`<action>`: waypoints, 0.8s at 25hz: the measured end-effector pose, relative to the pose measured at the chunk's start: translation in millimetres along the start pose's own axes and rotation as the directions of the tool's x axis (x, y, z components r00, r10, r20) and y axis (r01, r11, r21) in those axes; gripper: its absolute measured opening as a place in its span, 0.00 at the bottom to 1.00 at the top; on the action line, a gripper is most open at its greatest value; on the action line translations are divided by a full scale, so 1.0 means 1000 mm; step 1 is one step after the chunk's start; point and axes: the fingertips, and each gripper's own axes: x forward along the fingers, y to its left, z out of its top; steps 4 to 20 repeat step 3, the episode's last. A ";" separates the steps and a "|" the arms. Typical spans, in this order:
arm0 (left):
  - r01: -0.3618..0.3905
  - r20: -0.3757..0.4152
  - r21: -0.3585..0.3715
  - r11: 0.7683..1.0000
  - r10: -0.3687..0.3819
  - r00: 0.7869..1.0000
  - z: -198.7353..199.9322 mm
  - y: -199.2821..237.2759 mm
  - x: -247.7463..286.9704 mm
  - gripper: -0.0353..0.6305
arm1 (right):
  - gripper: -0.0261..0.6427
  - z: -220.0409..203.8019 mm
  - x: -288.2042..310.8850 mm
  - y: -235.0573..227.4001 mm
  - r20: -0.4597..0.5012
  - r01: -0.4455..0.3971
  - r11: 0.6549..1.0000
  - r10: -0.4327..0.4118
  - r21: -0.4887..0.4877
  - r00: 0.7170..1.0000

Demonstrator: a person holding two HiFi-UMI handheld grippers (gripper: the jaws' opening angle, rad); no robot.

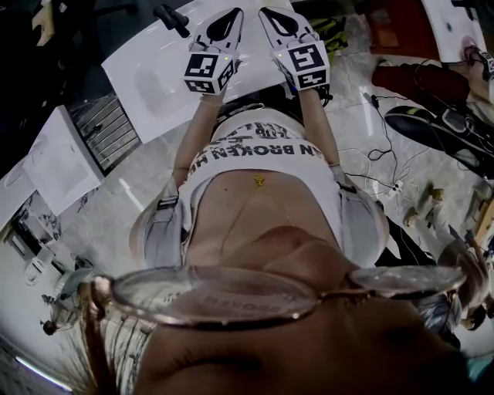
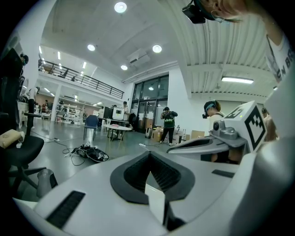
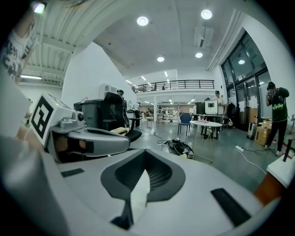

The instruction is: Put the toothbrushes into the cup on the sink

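Note:
No toothbrush and no cup shows in any view. In the head view my left gripper (image 1: pixel 224 23) and right gripper (image 1: pixel 279 21) are held side by side in front of the person's chest, above a white sink top (image 1: pixel 150 73). Both point forward, each with its marker cube behind the jaws. In the left gripper view the jaws (image 2: pixel 150 173) are shut with nothing between them, and the right gripper (image 2: pixel 221 138) shows beside them. The right gripper view shows its own jaws (image 3: pixel 143 177) shut and empty, the left gripper (image 3: pixel 78 138) alongside.
A black faucet-like fitting (image 1: pixel 171 17) sits at the far edge of the sink top. Cables (image 1: pixel 378 166) and shoes lie on the floor to the right. The gripper views look out level into a large hall with a round table (image 3: pixel 209 124), chairs and standing people (image 2: pixel 168 124).

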 end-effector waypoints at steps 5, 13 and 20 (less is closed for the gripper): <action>0.002 -0.002 0.001 1.000 -0.002 1.000 -0.002 0.001 0.004 0.07 | 0.08 -0.002 0.002 -0.003 -0.004 -0.004 1.000 0.004 -0.001 1.000; 0.002 -0.002 0.001 1.000 -0.002 1.000 -0.002 0.001 0.004 0.07 | 0.08 -0.002 0.002 -0.003 -0.004 -0.004 1.000 0.004 -0.001 1.000; 0.002 -0.002 0.001 1.000 -0.002 1.000 -0.002 0.001 0.004 0.07 | 0.08 -0.002 0.002 -0.003 -0.004 -0.004 1.000 0.004 -0.001 1.000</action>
